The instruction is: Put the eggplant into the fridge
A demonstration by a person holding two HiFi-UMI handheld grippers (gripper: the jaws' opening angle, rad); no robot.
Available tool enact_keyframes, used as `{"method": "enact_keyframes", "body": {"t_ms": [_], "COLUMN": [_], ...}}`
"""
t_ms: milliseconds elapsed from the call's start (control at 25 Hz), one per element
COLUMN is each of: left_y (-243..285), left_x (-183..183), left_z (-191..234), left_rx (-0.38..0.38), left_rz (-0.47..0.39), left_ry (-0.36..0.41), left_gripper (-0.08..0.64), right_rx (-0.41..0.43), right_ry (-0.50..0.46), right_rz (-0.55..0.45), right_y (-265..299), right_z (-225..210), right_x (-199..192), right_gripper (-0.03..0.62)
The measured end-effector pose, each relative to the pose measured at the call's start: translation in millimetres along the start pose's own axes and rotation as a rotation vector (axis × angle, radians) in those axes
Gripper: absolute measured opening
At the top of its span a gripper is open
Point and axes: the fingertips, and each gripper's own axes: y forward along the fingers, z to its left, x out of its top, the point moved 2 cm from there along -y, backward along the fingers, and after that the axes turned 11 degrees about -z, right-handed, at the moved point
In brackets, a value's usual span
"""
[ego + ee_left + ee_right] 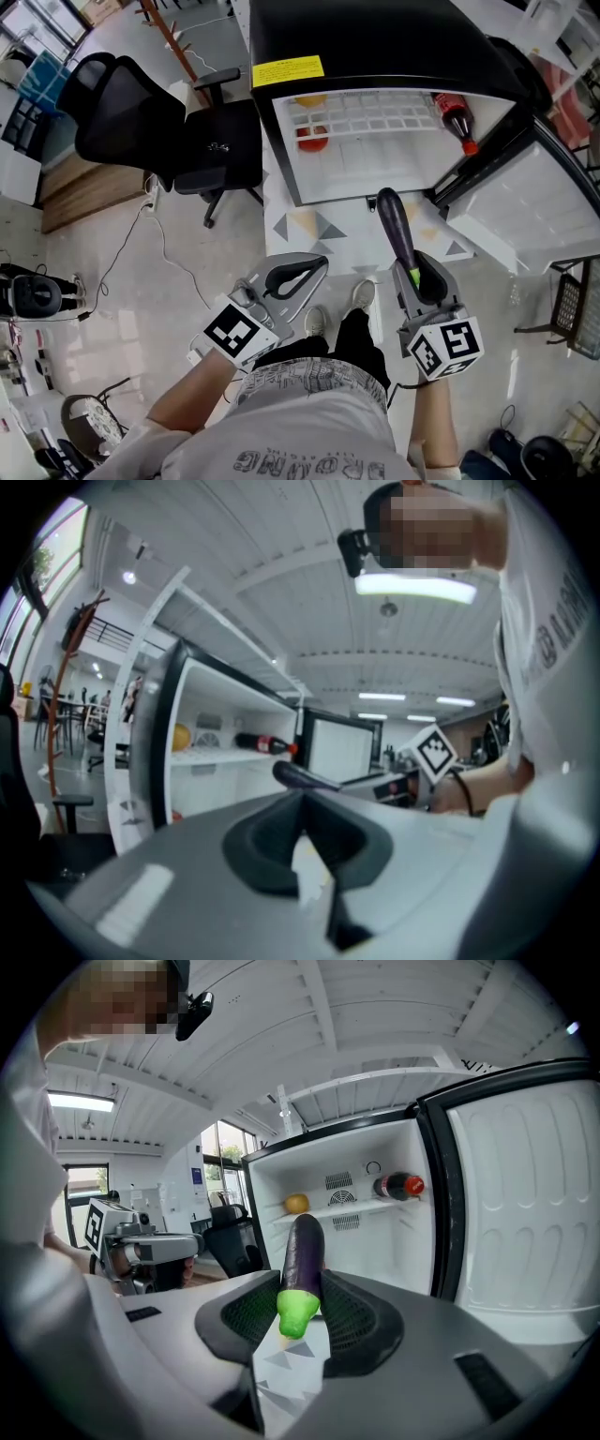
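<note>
Eggplant (302,1260): clamped at its green stem end in the right gripper (300,1314). The purple body sticks out forward past the jaw tips, aimed at the open fridge (375,1251). In the head view it hangs over the floor in front of the cabinet, not yet inside.

Step in hand (judged): carry and approach. The door (525,1213) already stands wide, so no opening is needed.

Next move calls for reaching in onto a bare stretch of shelf, keeping off the bottle (398,1185) and the yellow fruit (296,1203) on the upper shelf. Then lower until the eggplant rests, and only then release. A stem-end grip leaves a long overhang — watch that the tip doesn't knock the shelf edge.

Tongs: right jaws are fairly wide, pads pressed on both sides of the eggplant. Left gripper (302,810) has its tips together with nothing between them — idle beside the right one, near the fridge.
</note>
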Motion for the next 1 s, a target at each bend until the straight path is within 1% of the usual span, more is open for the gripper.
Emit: {"method": "enact_keyframes", "body": {"t_ms": [200, 400, 600, 840, 1000], "left_y": [28.7, 55.3, 76.7, 97.3, 107.4], "left_x": [-2.7, -11.0, -21.7, -43.0, -51.2], "left_z": [8.9, 20.2, 33.3, 46.4, 54.7], "left_rx": [0.002, 0.004, 0.04, 0.048, 0.063], "left_rz": [0.007, 0.035, 0.059, 0.109, 0.115], "left_ry": [-0.009, -0.002, -0.038, -0.037, -0.05], "left_gripper": [0.008, 0.008, 0.008, 0.007, 0.008], "right_rx": [-0.004, -0.003, -0.004, -0.028, -0.055], "right_ry": [0.009, 0.023, 0.068, 0.065, 0.062], "right_rz": [0.016, 0.042, 0.039, 0.044, 0.05], "right_y": [19.0, 39.1, 60.9, 90.6, 105.7], "right_z": [-33.0, -63.7, -90.3, -124.9, -139.6], "right_x": [-5.8, -15.3, -20.1, -29.5, -39.7], "right_gripper": [0.127, 0.127, 0.127, 0.127, 0.127]}}
